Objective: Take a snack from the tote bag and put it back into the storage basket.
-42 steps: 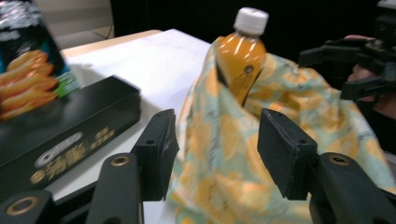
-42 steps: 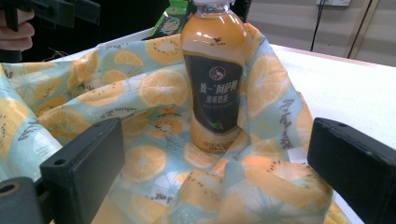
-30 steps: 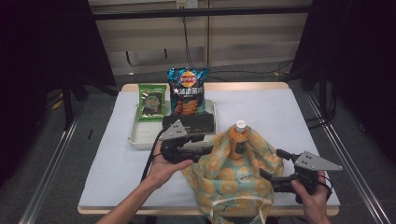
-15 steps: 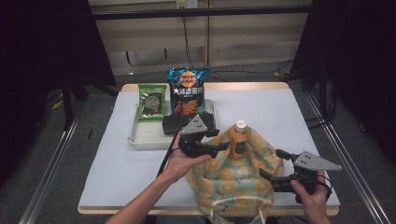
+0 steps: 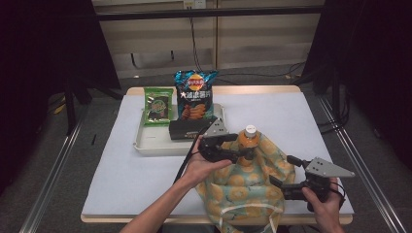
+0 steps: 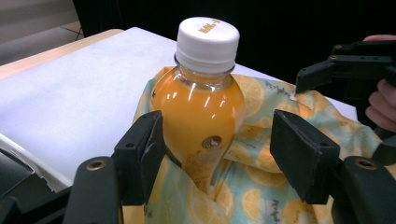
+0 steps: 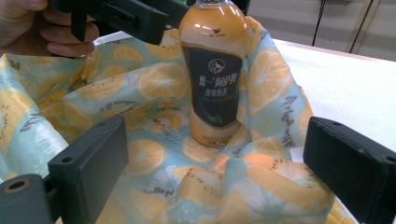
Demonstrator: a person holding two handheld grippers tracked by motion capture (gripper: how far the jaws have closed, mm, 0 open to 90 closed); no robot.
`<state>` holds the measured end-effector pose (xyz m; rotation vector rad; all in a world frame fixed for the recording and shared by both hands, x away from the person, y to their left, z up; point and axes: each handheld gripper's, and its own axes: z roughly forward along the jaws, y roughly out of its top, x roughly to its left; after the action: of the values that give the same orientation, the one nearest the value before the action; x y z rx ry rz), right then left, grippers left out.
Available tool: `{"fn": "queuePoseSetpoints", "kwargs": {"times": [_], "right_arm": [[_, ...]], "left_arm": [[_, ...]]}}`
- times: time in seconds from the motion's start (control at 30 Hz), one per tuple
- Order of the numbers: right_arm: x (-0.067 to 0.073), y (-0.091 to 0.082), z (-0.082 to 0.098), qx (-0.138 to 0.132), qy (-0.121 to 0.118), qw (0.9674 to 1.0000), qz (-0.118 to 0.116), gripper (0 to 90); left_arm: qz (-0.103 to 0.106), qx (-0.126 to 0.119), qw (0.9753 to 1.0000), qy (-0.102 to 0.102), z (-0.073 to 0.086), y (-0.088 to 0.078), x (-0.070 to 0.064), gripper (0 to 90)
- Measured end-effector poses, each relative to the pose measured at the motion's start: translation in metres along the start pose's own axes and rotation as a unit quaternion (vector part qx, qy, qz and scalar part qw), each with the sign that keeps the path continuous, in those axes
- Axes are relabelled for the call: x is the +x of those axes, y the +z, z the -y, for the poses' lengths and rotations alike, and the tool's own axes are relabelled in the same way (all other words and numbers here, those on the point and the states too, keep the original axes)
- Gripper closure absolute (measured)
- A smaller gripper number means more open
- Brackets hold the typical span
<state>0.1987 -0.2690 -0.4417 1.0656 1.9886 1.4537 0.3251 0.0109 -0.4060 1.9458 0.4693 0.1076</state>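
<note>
An orange drink bottle (image 5: 249, 141) with a white cap stands upright inside a lemon-print cloth bag (image 5: 243, 194) near the table's front. My left gripper (image 5: 241, 148) reaches in from the left, one jaw on each side of the bottle (image 6: 201, 107). Its jaws have just been opening: one pad sits against the bottle's side and the other stands clear of it. My right gripper (image 5: 284, 170) stays at the bag's right edge, open wide, with the bag's cloth (image 7: 154, 140) and the bottle (image 7: 215, 79) ahead of it.
A white tray (image 5: 145, 145) at the back left holds a black box (image 5: 187, 128). A blue chip bag (image 5: 195, 94) and a green packet (image 5: 158, 106) lean at its far side. White cloth covers the table; the bag hangs over the front edge.
My left gripper has moved right from beside the bag until its jaws stand around the bottle. The right gripper, the bottle and the bag have kept still.
</note>
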Motion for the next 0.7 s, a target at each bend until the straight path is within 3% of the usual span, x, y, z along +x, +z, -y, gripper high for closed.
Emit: {"fn": "queuePoseSetpoints", "kwargs": {"times": [0.1, 0.2, 0.33, 0.43, 0.7], "right_arm": [[0.0, 0.0, 0.0, -0.001, 0.0, 1.0, 0.002, 5.8], [-0.001, 0.0, 0.0, 0.0, 0.0, 1.0, 0.003, 5.8], [0.0, 0.0, 0.0, -0.001, -0.001, 1.0, 0.001, 5.8], [-0.001, 0.0, 0.0, -0.001, 0.0, 1.0, 0.002, 5.8], [-0.001, 0.001, 0.001, 0.0, -0.001, 1.0, -0.001, 5.8]], "left_arm": [[-0.001, -0.006, 0.9999, -0.009, 0.001, 0.005, 0.0, 32.5], [-0.015, 0.007, 0.9998, -0.005, 0.002, 0.014, -0.001, 27.0], [-0.021, 0.011, 0.9996, -0.014, 0.004, 0.022, 0.002, 26.3], [-0.026, 0.019, 0.9995, -0.006, 0.004, 0.028, 0.001, 25.2], [-0.028, 0.022, 0.9993, -0.015, 0.006, 0.042, 0.001, 21.9]]}}
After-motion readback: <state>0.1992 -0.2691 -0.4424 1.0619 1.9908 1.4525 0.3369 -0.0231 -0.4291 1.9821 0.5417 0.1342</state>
